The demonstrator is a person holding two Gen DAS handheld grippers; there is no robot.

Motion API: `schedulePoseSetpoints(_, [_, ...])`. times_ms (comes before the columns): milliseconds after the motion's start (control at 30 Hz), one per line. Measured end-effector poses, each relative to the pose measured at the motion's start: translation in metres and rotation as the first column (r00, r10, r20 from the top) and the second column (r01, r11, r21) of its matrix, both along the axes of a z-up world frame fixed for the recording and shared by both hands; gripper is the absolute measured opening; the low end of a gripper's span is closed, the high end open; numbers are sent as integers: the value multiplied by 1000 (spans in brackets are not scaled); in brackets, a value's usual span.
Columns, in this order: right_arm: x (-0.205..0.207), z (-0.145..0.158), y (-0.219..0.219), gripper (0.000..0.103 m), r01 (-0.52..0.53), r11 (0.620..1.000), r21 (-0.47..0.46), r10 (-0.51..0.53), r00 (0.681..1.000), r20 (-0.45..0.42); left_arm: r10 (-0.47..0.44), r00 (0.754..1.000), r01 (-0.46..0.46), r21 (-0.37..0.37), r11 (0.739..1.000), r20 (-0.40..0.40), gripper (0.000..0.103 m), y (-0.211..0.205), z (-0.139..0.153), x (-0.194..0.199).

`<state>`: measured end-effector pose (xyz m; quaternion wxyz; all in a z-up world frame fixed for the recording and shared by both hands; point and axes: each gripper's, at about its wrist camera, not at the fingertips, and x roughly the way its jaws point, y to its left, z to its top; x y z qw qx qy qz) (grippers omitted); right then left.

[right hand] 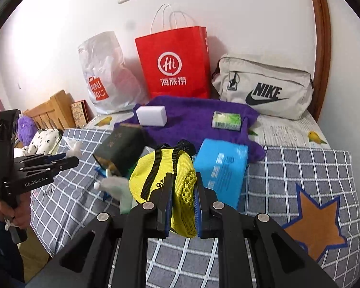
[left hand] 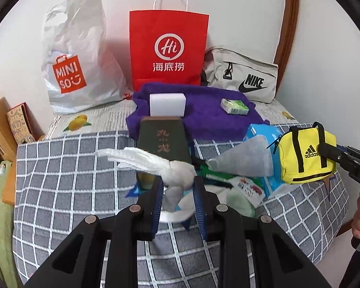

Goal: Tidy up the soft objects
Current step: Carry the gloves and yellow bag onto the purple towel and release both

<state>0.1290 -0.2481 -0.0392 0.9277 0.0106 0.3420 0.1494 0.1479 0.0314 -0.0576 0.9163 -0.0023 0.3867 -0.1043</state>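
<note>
1. Left wrist view: your left gripper (left hand: 178, 187) is clenched on a white plastic bag (left hand: 156, 165), the twisted bag pinched between the blue pads and held above the checked blanket (left hand: 67, 168), its loose end trailing toward 10 o'clock.
2. Just past the bag at 12 o'clock sits a dark green box (left hand: 164, 141), and behind that a white sponge (left hand: 167, 105) rests on a purple towel (left hand: 204, 110).
3. At 3 o'clock your right gripper (left hand: 328, 154) comes in from the edge, grasping a yellow pouch (left hand: 304, 153) held off the bed.
4. Between the two grippers lie a grey cloth (left hand: 247, 159) and, under it, a blue tissue pack (left hand: 264, 134).
5. Right wrist view: your right gripper (right hand: 183, 204) grips the yellow pouch (right hand: 170, 175) by its mesh side, jaws closed on the fabric.
6. The blue tissue pack (right hand: 220, 170) lies just beside the pouch at 2 o'clock; the dark green box (right hand: 118, 151) stands tilted at 10 o'clock.
7. At 9 o'clock your left gripper (right hand: 69, 157) shows in profile, a bit of white bag at its tip.
8. At 12 o'clock a red paper bag (right hand: 175, 64) stands against the wall.
</note>
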Motion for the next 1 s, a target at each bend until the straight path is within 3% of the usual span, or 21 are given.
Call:
schedulePoseSetpoints(433, [40,29,-3,15,1,1000,8,-1,1000,22,-3,1000,3,-5,1000,7,24,-5,19,53])
schedulePoseSetpoints(1000, [133,21,-22,15,101,995,7,-101,995,-14,-35,999,35,19,999,6,24,-26,27,141])
